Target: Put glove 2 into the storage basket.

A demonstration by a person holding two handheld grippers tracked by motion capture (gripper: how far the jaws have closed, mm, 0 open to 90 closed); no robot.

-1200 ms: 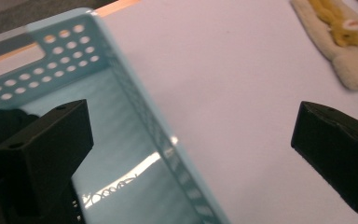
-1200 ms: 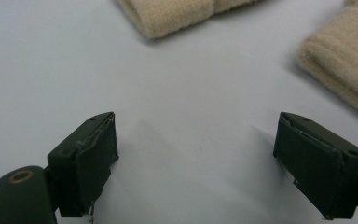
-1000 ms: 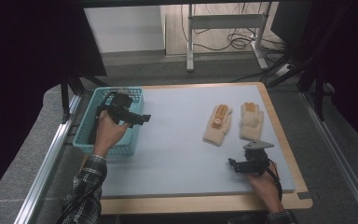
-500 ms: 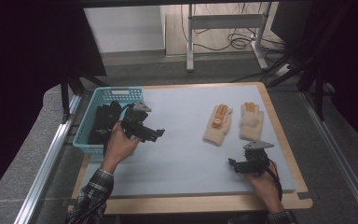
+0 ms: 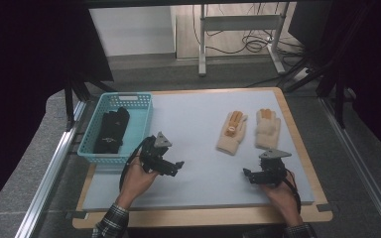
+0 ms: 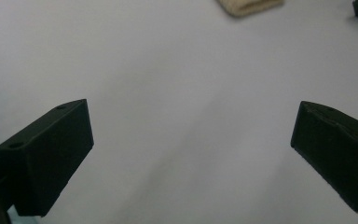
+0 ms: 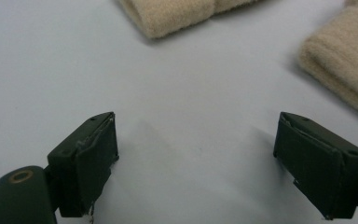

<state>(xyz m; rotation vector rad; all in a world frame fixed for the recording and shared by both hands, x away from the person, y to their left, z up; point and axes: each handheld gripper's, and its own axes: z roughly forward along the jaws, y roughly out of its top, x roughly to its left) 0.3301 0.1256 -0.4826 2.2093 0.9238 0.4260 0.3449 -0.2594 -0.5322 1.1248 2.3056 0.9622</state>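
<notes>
Both tools are released and hold nothing. The left tool (image 5: pixel 171 166) hovers over the bare worktop (image 5: pixel 193 124) just right of the basket (image 5: pixel 141 126), where dark gloves (image 5: pixel 111 130) lie. The right tool (image 5: pixel 250 174) sits near two beige gloves (image 5: pixel 248 130) lying side by side
</notes>
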